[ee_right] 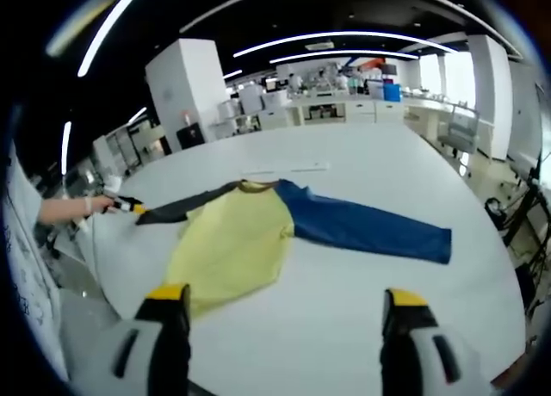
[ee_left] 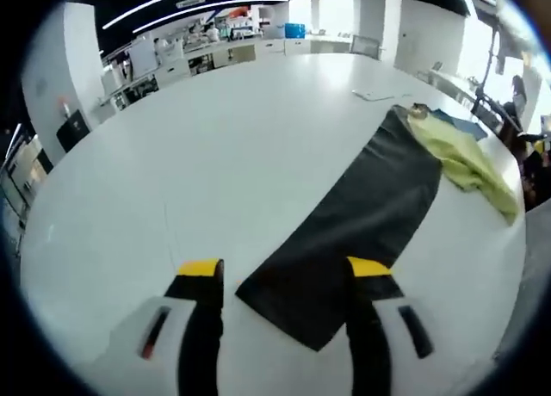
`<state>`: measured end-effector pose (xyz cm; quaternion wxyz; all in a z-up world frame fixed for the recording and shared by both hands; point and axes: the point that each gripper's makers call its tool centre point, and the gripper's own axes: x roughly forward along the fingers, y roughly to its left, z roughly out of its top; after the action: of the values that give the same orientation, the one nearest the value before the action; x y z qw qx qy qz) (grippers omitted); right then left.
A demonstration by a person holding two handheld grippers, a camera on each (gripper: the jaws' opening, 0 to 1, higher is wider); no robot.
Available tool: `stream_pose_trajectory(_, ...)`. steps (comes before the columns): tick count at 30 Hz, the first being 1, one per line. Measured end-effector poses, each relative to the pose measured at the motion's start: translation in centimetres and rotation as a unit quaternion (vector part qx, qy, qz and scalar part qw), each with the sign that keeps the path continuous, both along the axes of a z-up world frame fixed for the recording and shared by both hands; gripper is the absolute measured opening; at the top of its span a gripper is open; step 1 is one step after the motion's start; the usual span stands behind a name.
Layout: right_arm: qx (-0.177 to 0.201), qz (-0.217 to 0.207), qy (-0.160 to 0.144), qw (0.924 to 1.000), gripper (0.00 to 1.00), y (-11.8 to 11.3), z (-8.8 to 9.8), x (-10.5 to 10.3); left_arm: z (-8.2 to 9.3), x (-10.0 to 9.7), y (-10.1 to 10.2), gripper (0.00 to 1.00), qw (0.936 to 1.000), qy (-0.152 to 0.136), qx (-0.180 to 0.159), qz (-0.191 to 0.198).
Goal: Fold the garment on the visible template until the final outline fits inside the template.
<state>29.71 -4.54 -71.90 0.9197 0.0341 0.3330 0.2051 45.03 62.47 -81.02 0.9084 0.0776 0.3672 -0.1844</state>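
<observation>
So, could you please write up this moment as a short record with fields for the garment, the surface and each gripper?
garment: long-sleeved top, yellow body, one black sleeve, one blue sleeve, spread flat
surface: white table
left gripper: open, jaws either side of the black sleeve's cuff end, not clamped on it
right gripper: open, near the yellow hem, holding nothing
template: none discernible on the table

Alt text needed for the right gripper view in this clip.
A long-sleeved garment with a yellow body, one blue sleeve and one dark sleeve lies spread flat on a white table, beyond the open right gripper.
</observation>
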Motion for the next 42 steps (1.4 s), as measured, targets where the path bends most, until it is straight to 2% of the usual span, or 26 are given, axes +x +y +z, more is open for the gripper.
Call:
stream_pose_trajectory(2,-0.001,0.003,-0.001,1.0,0.93,0.1,0.0,0.0,1.7,-0.5,-1.7,0.71,0.9991,-0.021,-0.029,-0.02)
stream_pose_trajectory(4,-0.001,0.004,-0.002,1.0,0.93,0.1,0.1,0.0,2.7,-1.1,-3.3,0.82,0.9975,-0.026,-0.056,-0.035)
stream_pose_trajectory(7,0.004,0.002,-0.006,1.0,0.93,0.1,0.2,-0.1,3.6,-1.0,-4.6,0.93,0.9943,-0.038,-0.086,-0.05)
stream_pose_trajectory(10,0.006,0.002,-0.009,0.9999,0.93,0.2,0.4,-0.3,5.1,-1.6,-5.7,0.99,0.9903,-0.048,-0.119,-0.053)
stream_pose_trajectory(13,0.007,0.005,-0.011,0.9999,0.93,0.2,0.5,-0.5,5.9,-2.1,-6.5,0.99,0.9887,-0.055,-0.126,-0.059)
stream_pose_trajectory(15,0.008,0.006,-0.013,0.9999,0.93,0.1,0.6,-0.6,6.7,-2.7,-7.6,0.99,0.9855,-0.062,-0.139,-0.076)
stream_pose_trajectory(18,0.01,0.007,-0.017,0.9998,0.93,-0.1,0.8,-0.9,7.2,-3.8,-8.9,0.99,0.9842,-0.06,-0.134,-0.099)
stream_pose_trajectory(26,0.022,0.017,-0.028,0.9992,0.93,-0.2,1.4,-1.0,8.1,-6.3,-12.3,0.99,0.9814,-0.063,-0.139,-0.117)
stream_pose_trajectory(30,0.023,0.04,-0.031,0.9985,0.93,-0.1,1.3,-0.5,8.7,-7.9,-14.9,0.99,0.9799,-0.069,-0.15,-0.113)
stream_pose_trajectory(33,0.007,0.08,-0.031,0.9963,0.93,0.3,0.9,-0.3,9.2,-8.8,-16.5,0.97,0.979,-0.062,-0.154,-0.119)
stream_pose_trajectory(35,0.007,0.1,-0.025,0.9947,0.93,0.6,0.7,-0.4,10.4,-9.0,-17.4,0.97,0.9774,-0.079,-0.163,-0.109)
stream_pose_trajectory(37,0.01,0.111,-0.016,0.9936,0.93,0.7,0.5,-0.3,11.0,-9.5,-18.5,0.97,0.9759,-0.078,-0.169,-0.114)
stream_pose_trajectory(38,0.008,0.117,-0.017,0.9929,0.93,0.8,0.6,-0.3,11.1,-9.6,-18.7,0.96,0.9761,-0.08,-0.165,-0.117)
stream_pose_trajectory(39,0.007,0.12,-0.017,0.9926,0.93,0.9,0.6,-0.1,11.8,-10.3,-19.9,0.96,0.9755,-0.086,-0.161,-0.123)
stream_pose_trajectory(42,0.015,0.127,-0.025,0.9915,0.93,0.9,1.1,1.1,13.0,-10.7,-21.3,0.95,0.9738,-0.095,-0.169,-0.118)
